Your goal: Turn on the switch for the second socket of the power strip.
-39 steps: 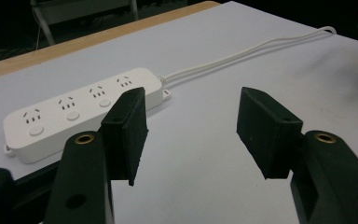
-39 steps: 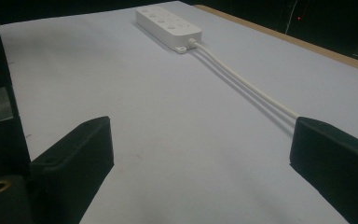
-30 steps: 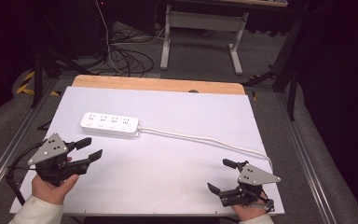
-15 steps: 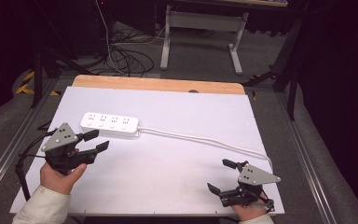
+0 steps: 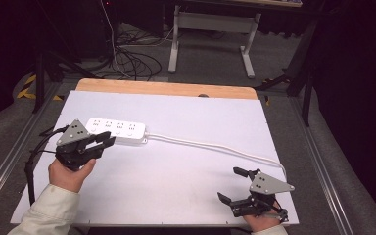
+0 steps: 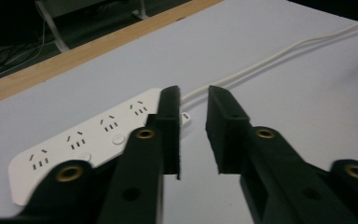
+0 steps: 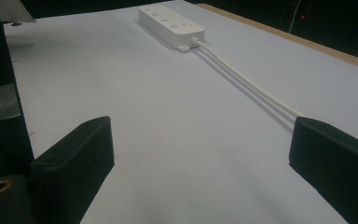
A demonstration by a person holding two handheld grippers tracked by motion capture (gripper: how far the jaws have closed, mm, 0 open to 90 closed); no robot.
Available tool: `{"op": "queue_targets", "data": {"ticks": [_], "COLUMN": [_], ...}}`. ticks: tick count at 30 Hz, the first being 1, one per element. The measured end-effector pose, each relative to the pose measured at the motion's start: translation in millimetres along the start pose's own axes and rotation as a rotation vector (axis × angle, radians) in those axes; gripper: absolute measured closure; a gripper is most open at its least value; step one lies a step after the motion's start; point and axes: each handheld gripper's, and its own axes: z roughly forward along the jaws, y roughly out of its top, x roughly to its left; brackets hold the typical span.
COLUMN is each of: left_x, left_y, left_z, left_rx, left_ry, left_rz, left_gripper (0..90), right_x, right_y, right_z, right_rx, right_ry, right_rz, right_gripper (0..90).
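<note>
At the far left, a black cable [image 5: 32, 164] trails from the left gripper [image 5: 108, 140] down the near-left edge of the table. The gripper sits in the person's left hand [image 5: 68, 174], with a pale sleeve [image 5: 46, 215] at the near edge, and carries a grey three-cornered plate [image 5: 73, 133] on top. Its jaws have just been closing and now stand narrowly apart with nothing between them; the tips hang over the near edge of the power strip [image 5: 116, 131], and whether they touch it cannot be told.

The white power strip lies flat on the white table top [image 5: 176, 186], left of centre and toward the far side. In the left gripper view its sockets and round buttons face up. Nothing else lies between the jaws and the strip.

From the strip's right end its white cord [image 5: 215, 146] runs rightward and nearer across the open middle, curving toward the right edge.

At the near right the right gripper [image 5: 232, 185] rests low over the table with its jaws spread wide and empty, well apart from the strip; the cord passes just beyond it. A wooden strip [image 5: 166, 88] borders the table's far edge.
</note>
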Motion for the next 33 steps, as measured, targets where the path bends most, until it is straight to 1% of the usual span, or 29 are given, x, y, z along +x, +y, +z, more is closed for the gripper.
{"op": "queue_targets", "data": {"ticks": [1, 2, 3, 4, 5, 6, 7, 8, 9, 10, 11, 14, 15, 17, 18, 19, 20, 21, 22, 24, 25, 26, 28, 29, 30, 31, 33], "left_x": [4.4, 7.0, 7.0, 9.9, 14.6, 17.5, 19.9, 19.9, 24.6, 24.6, 27.1, 35.0, 39.4, 41.5, 44.4, 44.4, 45.9, 45.9, 46.9, 47.9, 49.8, 49.8, 51.7, 51.9, 52.5, 52.8, 53.6], "left_y": [1.0, 1.4, 1.4, 1.9, 2.6, 2.9, 3.1, 3.1, 3.0, 3.0, 2.9, 1.4, 0.5, 0.3, -0.4, -0.4, -1.1, -1.1, -2.2, -2.9, -4.4, -4.4, -5.6, -6.0, -6.5, -7.6, -8.4], "left_z": [2.5, 4.2, 4.2, 5.8, 9.6, 11.5, 13.5, 13.5, 18.1, 18.1, 20.6, 28.2, 32.4, 34.1, 38.6, 38.6, 43.9, 43.9, 48.5, 50.6, 55.3, 55.3, 60.2, 62.2, 64.2, 68.4, 70.6], "left_rx": [0.016, 0.022, 0.022, 0.027, 0.041, 0.045, 0.051, 0.051, 0.064, 0.064, 0.069, 0.079, 0.075, 0.077, 0.077, 0.077, 0.080, 0.080, 0.090, 0.091, 0.095, 0.095, 0.099, 0.103, 0.107, 0.120, 0.124], "left_ry": [-0.003, -0.007, -0.007, -0.003, 0.000, 0.010, 0.012, 0.012, 0.021, 0.021, 0.026, -0.008, -0.030, -0.030, -0.030, -0.030, -0.031, -0.031, -0.016, -0.014, -0.007, -0.007, -0.015, -0.010, -0.003, 0.004, 0.011], "left_rz": [-0.010, -0.019, -0.019, -0.028, -0.048, -0.045, -0.053, -0.053, -0.069, -0.069, -0.078, -0.117, -0.138, -0.140, -0.155, -0.155, -0.159, -0.159, -0.158, -0.159, -0.179, -0.179, -0.195, -0.199, -0.196, -0.198, -0.193], "left_gripper": [82.9, 88.0, 89.6, 89.6, 89.7, 89.7, 89.7, 89.8, 89.8, 89.8, 89.8, 89.8, 89.7, 89.7, 89.7, 89.7, 89.8, 89.8, 89.8, 89.8, 89.8, 89.8, 89.9, 89.9, 89.9, 89.9, 89.9], "right_x": [0.1, 0.2, 0.2, 0.2, 0.2, 0.2, 0.2, 0.2, 0.2, 0.2, 0.3, 0.5, 0.5, 0.5, 0.6, 0.6, 0.7, 0.6, 0.6, 0.6, 0.4, 0.3, 0.2, -0.2, -0.3, -0.4, -0.4], "right_y": [0.1, 0.2, 0.2, 0.2, 0.2, 0.2, 0.2, 0.1, 0.1, 0.1, 0.1, 0.1, 0.1, 0.1, 0.1, 0.1, 0.1, 0.1, 0.0, 0.0, -0.1, -0.2, -0.2, -0.2, -0.3, -0.4, -0.5], "right_z": [0.0, 0.0, 0.0, 0.0, 0.0, 0.0, 0.0, 0.0, 0.1, 0.1, 0.1, 0.2, 0.2, 0.2, 0.2, 0.2, 0.1, 0.1, 0.2, 0.2, 0.0, 0.0, -0.3, -0.6, -1.1, -1.2, -1.2], "right_rx": [0.002, 0.002, 0.002, 0.002, 0.002, 0.001, 0.002, 0.002, 0.003, 0.003, 0.002, 0.003, 0.003, 0.003, 0.002, 0.002, 0.002, 0.005, 0.004, 0.004, 0.003, 0.002, 0.001, -0.001, -0.002, -0.004, -0.004], "right_ry": [-0.001, 0.000, 0.000, 0.000, 0.000, 0.001, 0.002, 0.003, 0.003, 0.004, 0.004, 0.006, 0.007, 0.008, 0.009, 0.009, 0.010, 0.008, 0.009, 0.011, 0.011, 0.011, 0.008, 0.007, 0.005, 0.005, 0.005], "right_rz": [-0.002, -0.003, -0.003, -0.005, -0.005, -0.004, -0.005, -0.005, -0.004, -0.004, -0.004, -0.005, -0.007, -0.008, -0.007, -0.007, -0.007, -0.010, -0.009, -0.008, -0.008, -0.008, -0.008, -0.009, -0.008, -0.007, -0.007], "right_gripper": [7.0, 7.0, 7.0, 7.1, 7.1, 7.0, 7.1, 7.1, 7.1, 7.1, 7.2, 7.3, 7.3, 7.4, 7.4, 7.4, 7.4, 7.4, 7.4, 7.4, 7.4, 7.4, 7.5, 7.5, 7.5, 7.5, 7.5]}}
